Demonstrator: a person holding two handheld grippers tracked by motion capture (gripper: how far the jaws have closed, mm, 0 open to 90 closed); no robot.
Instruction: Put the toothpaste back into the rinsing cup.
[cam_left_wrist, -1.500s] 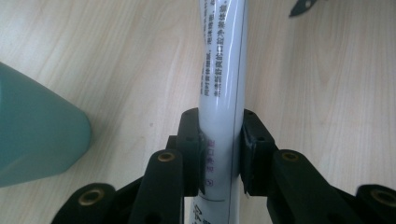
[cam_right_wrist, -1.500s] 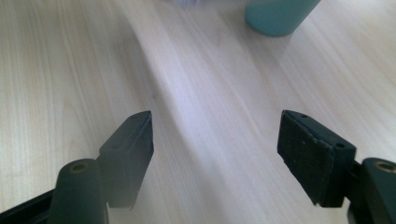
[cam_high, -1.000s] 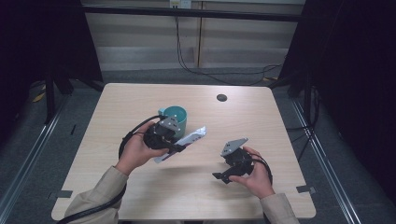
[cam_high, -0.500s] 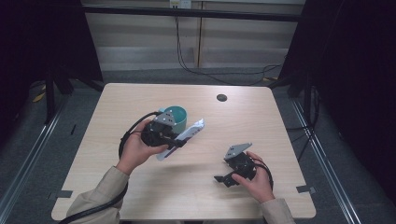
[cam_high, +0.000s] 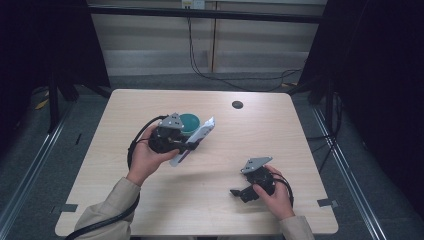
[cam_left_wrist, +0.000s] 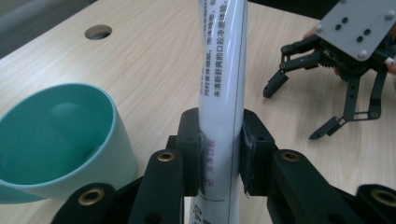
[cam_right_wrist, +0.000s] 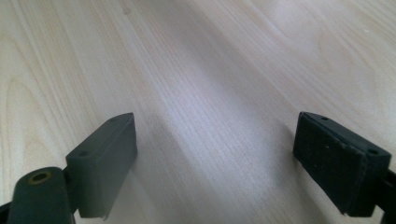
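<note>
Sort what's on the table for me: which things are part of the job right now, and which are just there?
In the job:
- white tube, clamped in the left gripper
- teal cup, right beside that gripper
- right gripper, jaws just opening, nothing between them

Just there:
- round hole in the table

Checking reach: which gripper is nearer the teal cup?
Left. The left gripper, clamping the white tube, sits right beside the teal cup; the right gripper is open, far off by the table's near edge.

Pale wooden table (cam_high: 300, 140) — round dark hole (cam_high: 237, 104) near its far edge — black cables (cam_high: 235, 82) beyond.
</note>
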